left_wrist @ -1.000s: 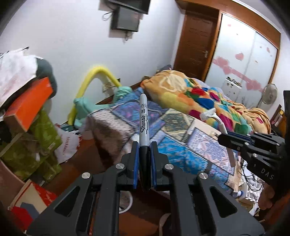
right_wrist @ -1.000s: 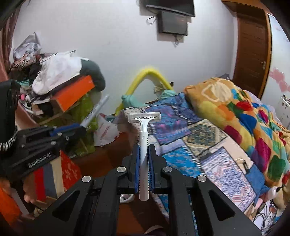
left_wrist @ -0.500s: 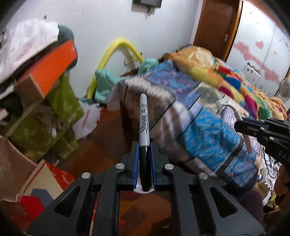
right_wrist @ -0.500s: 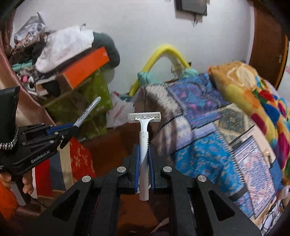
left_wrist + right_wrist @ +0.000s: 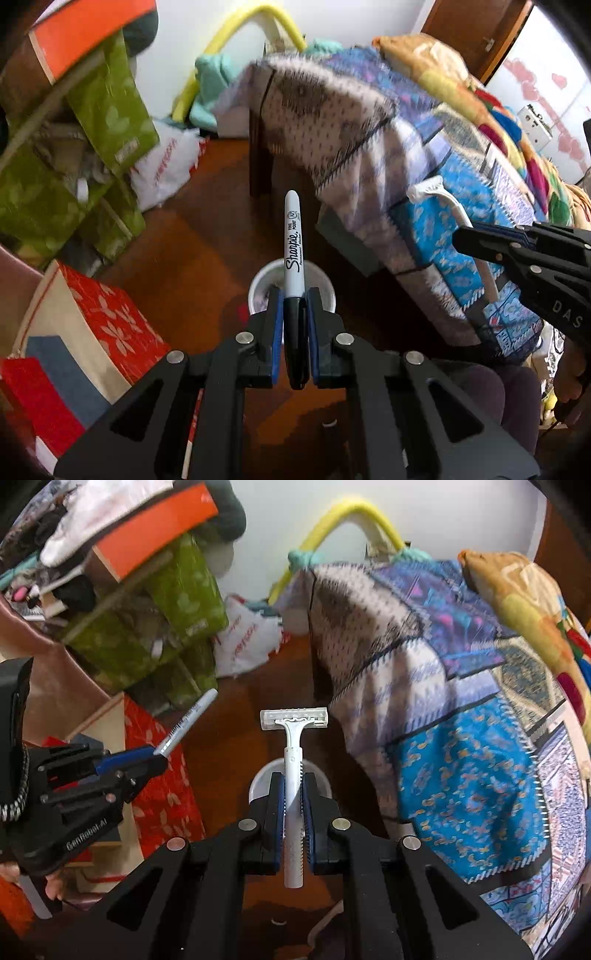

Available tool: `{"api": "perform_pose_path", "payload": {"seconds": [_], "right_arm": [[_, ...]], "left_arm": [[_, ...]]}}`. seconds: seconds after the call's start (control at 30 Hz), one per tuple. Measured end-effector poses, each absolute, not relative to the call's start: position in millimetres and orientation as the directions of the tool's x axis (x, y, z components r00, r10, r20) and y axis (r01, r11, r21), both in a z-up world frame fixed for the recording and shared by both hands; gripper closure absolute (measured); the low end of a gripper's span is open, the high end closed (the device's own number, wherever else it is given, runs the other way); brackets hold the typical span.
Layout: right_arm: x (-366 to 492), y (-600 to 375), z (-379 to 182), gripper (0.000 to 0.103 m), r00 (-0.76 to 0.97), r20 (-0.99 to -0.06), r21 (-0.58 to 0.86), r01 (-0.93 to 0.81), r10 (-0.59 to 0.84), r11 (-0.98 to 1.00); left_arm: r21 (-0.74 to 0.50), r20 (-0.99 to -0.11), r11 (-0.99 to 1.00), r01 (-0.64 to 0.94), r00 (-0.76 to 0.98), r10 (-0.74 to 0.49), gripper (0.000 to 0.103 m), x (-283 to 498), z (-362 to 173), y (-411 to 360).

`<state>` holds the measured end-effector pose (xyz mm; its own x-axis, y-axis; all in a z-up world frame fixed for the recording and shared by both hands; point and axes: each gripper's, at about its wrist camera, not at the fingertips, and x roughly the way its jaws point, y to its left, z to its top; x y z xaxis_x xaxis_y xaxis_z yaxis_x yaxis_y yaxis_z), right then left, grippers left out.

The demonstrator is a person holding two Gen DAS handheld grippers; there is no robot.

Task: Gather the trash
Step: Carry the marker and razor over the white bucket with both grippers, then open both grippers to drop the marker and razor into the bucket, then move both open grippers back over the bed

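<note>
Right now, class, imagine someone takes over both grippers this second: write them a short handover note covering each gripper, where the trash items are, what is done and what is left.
Left gripper: shut on the Sharpie marker, which sticks out forward between its pads.
Right gripper: shut on the white disposable razor, head forward.
Both point steeply down toward the white cup standing on the brown floor beside the bed.
Done: both items picked up.
Left: nothing released yet. The cup looks like the likely drop spot, so release marker and razor there, then look for more trash.
</note>
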<state>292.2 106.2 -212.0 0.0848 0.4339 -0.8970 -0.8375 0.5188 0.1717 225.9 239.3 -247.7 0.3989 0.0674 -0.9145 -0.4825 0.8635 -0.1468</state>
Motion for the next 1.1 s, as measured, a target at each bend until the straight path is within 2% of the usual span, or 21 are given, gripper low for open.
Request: {"api": "perform_pose_path", "payload": {"seconds": [0.27,0.37,0.47,0.5,0.57,0.6,0.63,0.83,0.9,0.97,1.1], "right_arm": [[301,128,-251,0.094,-0.058,-0.924,0.273,-0.792,0.379,0.545],[307,138,-259,0.094,-0.138,-0.915,0.345,-0.756,0.380,0.557],[309,144,-257,0.094,-0.136,-0.912,0.350,-0.749,0.386,0.563],[311,145,-256,0.093,-0.131,-0.915,0.343,-0.750,0.382,0.566],[312,146,-254,0.081,-0.118,-0.923,0.325,-0.751,0.367,0.575],[313,145,-252,0.068,-0.103,-0.926,0.312,-0.752,0.364,0.581],[314,144,-250,0.064,-0.084,-0.925,0.301,-0.756,0.370,0.581],[316,130,-237,0.064,-0.012,-0.933,0.231,-0.784,0.358,0.575],[316,124,-235,0.064,-0.010,-0.934,0.228,-0.788,0.358,0.572],[314,118,-232,0.064,0.005,-0.935,0.210,-0.797,0.354,0.567],[309,108,-221,0.064,0.022,-0.930,0.197,-0.811,0.366,0.551]], "left_arm": [[-0.154,-0.957,0.837,-0.525,0.292,0.006,0.092,230,-294,242],[-0.165,-0.961,0.825,-0.540,0.278,-0.011,0.092,230,-300,242],[-0.193,-0.955,0.812,-0.551,0.294,-0.028,0.092,230,-298,242],[-0.197,-0.954,0.810,-0.552,0.297,-0.030,0.092,231,-297,243],[-0.204,-0.953,0.810,-0.549,0.302,-0.034,0.092,233,-295,243],[-0.206,-0.952,0.811,-0.547,0.304,-0.036,0.092,235,-294,244],[-0.205,-0.951,0.813,-0.545,0.307,-0.034,0.092,238,-292,244],[-0.206,-0.947,0.801,-0.562,0.322,-0.018,0.091,258,-284,248],[-0.213,-0.946,0.795,-0.568,0.324,-0.023,0.086,265,-281,248],[-0.210,-0.945,0.798,-0.565,0.326,-0.018,0.075,269,-277,247],[-0.166,-0.943,0.823,-0.543,0.331,0.029,0.074,269,-265,237]]}}
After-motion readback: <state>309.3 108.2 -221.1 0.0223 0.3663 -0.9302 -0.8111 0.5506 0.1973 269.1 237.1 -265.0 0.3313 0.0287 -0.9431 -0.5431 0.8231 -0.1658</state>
